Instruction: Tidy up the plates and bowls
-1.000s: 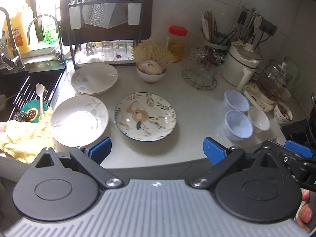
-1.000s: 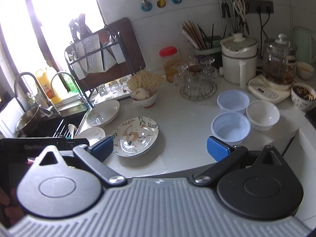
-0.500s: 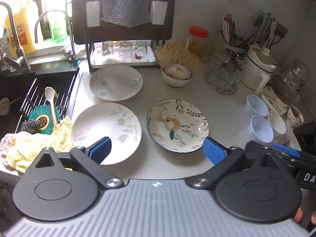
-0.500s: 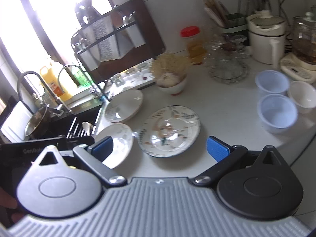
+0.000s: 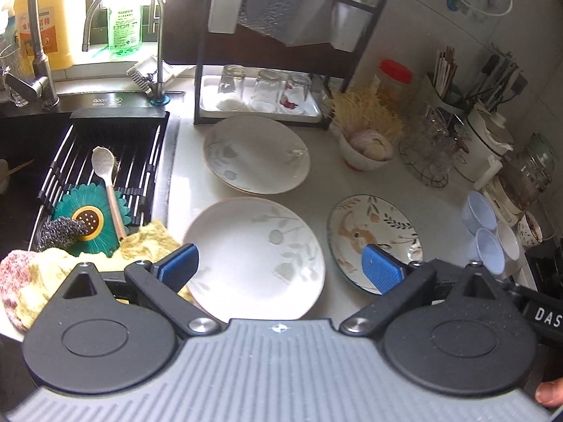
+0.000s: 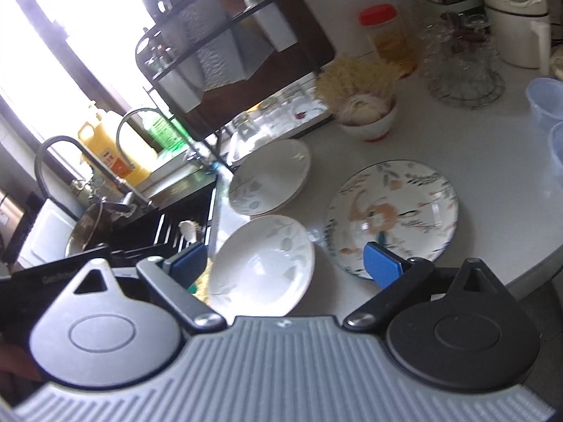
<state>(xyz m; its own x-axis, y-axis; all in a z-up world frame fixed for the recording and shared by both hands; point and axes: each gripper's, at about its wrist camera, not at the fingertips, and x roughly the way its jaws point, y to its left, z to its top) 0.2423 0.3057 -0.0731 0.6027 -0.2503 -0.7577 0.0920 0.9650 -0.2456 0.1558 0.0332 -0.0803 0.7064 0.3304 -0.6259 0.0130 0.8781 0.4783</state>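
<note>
A white leaf-print plate lies at the counter's front, just ahead of my open, empty left gripper. Behind it is a stack of white plates. A painted plate lies to the right. Two pale blue bowls and a white bowl sit at the far right. In the right wrist view, the near white plate, the stack and the painted plate show ahead of my open, empty right gripper.
A sink with a rack, spoon and cloths is on the left. A dish rack with glasses stands at the back. A bowl of garlic, a wire basket and appliances crowd the back right.
Both grippers have swung left and moved closer to the counter. The near white plate now sits between each gripper's fingers in view; the blue bowls have slid to the right edge.
</note>
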